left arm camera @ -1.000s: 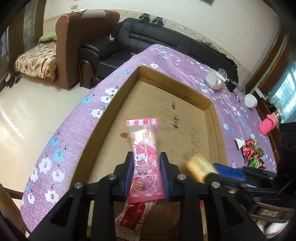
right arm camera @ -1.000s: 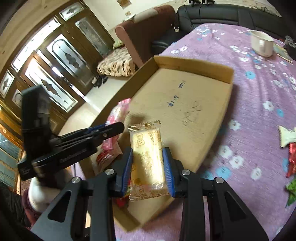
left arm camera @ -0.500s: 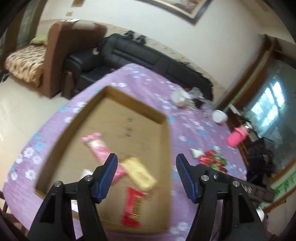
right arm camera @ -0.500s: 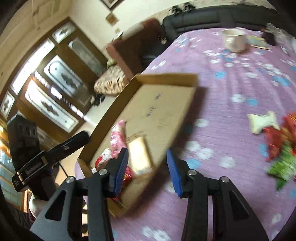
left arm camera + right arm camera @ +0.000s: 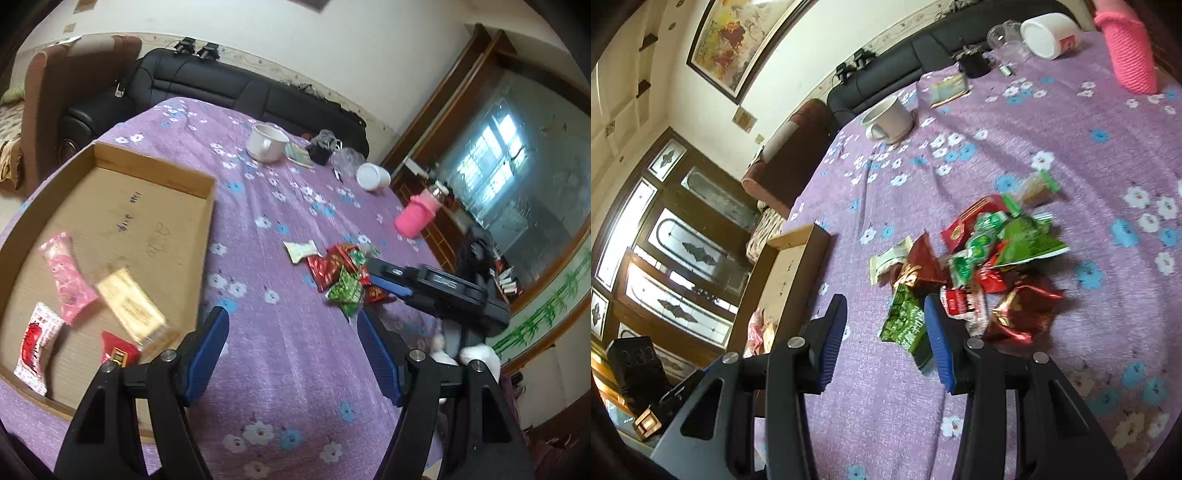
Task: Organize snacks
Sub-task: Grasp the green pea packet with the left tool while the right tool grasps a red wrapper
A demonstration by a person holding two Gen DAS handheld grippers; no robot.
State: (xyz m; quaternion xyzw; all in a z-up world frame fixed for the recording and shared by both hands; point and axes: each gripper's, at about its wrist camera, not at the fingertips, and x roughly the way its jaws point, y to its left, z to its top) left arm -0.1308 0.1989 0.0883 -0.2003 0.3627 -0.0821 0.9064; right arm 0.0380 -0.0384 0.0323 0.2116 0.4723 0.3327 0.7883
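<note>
A shallow cardboard tray (image 5: pixel 207 206) lies on the purple flowered tablecloth at the left. In it lie a pink snack pack (image 5: pixel 66 275), a yellow pack (image 5: pixel 129 304), a white and red pack (image 5: pixel 37 345) and a red pack (image 5: pixel 118 350). A heap of red and green snack packs (image 5: pixel 341 271) lies on the cloth to the right. It also shows in the right wrist view (image 5: pixel 986 258). My left gripper (image 5: pixel 293 321) is open and empty above the cloth beside the tray. My right gripper (image 5: pixel 884 306) is open and empty, just short of a green pack (image 5: pixel 905 325) in the heap.
A white mug (image 5: pixel 266 142), a white jar (image 5: pixel 373 177), a pink knitted bottle (image 5: pixel 415 218) and a dark small object (image 5: pixel 321 147) stand at the far end of the table. A black sofa (image 5: pixel 221 85) and a brown armchair (image 5: pixel 55 85) stand beyond the table.
Both grippers have let go of their packs in the tray and opened. The pink and yellow packs now lie in the tray. Both grippers have swung right toward the heap of snacks.
</note>
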